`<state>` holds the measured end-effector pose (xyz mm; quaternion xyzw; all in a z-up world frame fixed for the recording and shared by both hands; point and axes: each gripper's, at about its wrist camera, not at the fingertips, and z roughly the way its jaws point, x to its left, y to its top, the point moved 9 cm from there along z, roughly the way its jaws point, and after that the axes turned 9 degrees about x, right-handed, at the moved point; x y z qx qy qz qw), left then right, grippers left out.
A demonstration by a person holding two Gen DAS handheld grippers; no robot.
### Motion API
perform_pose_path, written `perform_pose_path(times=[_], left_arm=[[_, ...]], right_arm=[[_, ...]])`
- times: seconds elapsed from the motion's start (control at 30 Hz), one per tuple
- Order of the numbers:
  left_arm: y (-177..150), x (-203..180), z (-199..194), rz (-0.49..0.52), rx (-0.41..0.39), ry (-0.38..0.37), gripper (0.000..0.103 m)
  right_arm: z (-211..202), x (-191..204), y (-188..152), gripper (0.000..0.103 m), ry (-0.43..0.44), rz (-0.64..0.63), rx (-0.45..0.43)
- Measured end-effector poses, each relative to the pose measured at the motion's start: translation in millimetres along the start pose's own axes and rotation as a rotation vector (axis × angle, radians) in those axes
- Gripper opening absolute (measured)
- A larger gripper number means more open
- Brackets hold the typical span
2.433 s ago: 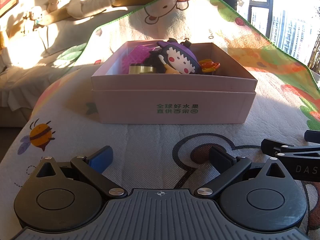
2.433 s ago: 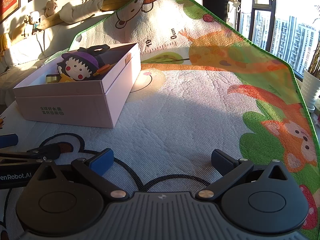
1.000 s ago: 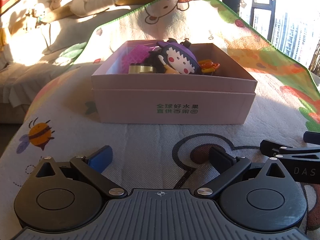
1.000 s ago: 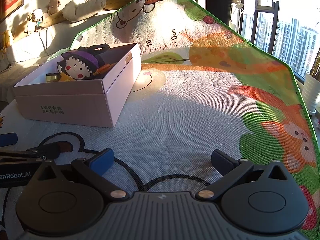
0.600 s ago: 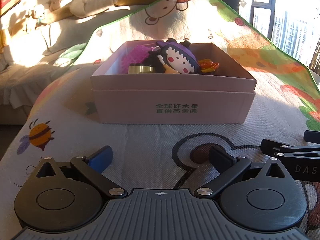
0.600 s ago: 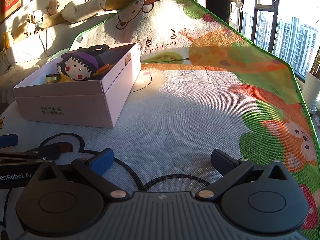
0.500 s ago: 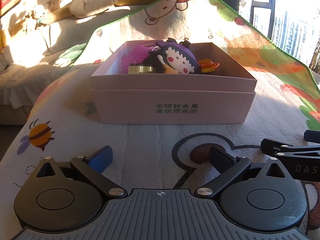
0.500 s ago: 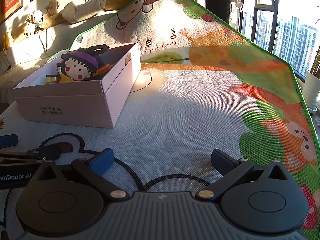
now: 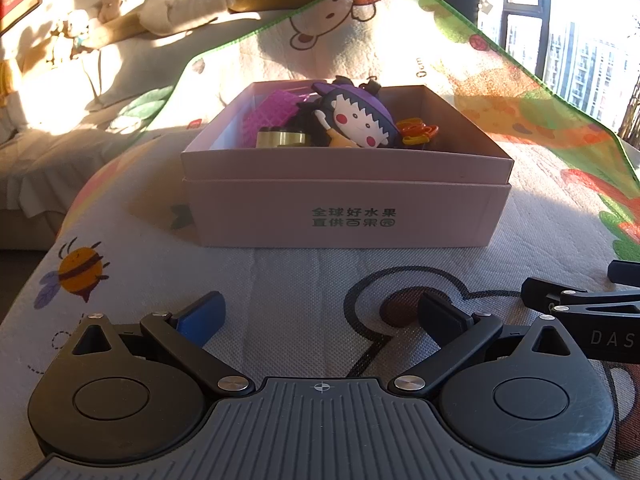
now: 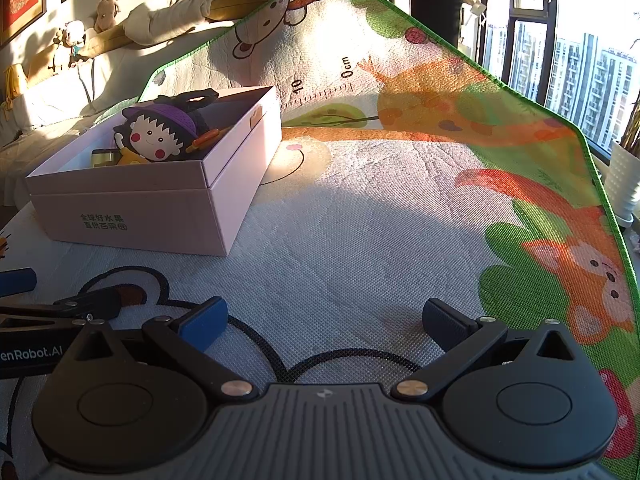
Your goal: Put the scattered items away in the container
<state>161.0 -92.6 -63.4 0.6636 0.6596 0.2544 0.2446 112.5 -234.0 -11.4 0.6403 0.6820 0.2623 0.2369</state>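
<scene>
Almost nothing differs from the earlier frames: the pink box (image 9: 344,208) sits in the same spot on the cartoon play mat (image 10: 360,240), with the purple-hatted doll (image 9: 356,120), a pink mesh piece (image 9: 268,114), a gold tin (image 9: 280,139) and an orange clip (image 9: 418,130) inside it. The left gripper (image 9: 320,312) and right gripper (image 10: 322,316) still hover low over the mat side by side, jaws spread wide apart and holding nothing
</scene>
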Motion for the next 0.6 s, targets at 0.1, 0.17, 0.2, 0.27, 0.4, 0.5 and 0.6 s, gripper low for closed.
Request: perform_pose_path(times=[0.1, 0.17, 0.2, 0.27, 0.4, 0.5, 0.6], left_arm=[[2.0, -0.9, 1.1, 0.006, -0.001, 0.010, 0.103], [2.0, -0.2, 1.1, 0.005, 0.003, 0.005, 0.103], [2.2, 1.0, 1.3, 0.003, 0.015, -0.005, 0.103], [2.7, 1.9, 0.6, 0.003, 0.062, -0.022, 0.103], [-2.2, 0.6, -2.3, 0.002, 0.065, -0.016, 0.103], [-2.0, 0.1, -2.5, 0.001, 0.061, -0.012, 0.103], [-2.2, 0.7, -3.3, -0.003, 0.053, -0.018, 0.103]], right_arm=[[-0.2, -0.3, -0.2, 0.103, 0.001, 0.001, 0.000], [0.1, -1.6, 0.3, 0.103, 0.001, 0.000, 0.000], [0.2, -1.6, 0.3, 0.103, 0.001, 0.000, 0.000], [0.1, -1.4, 0.1, 0.103, 0.001, 0.000, 0.000], [0.5, -1.0, 0.4, 0.103, 0.001, 0.000, 0.001], [0.6, -0.5, 0.5, 0.103, 0.000, -0.001, 0.001], [0.6, -0.5, 0.4, 0.103, 0.000, -0.001, 0.001]])
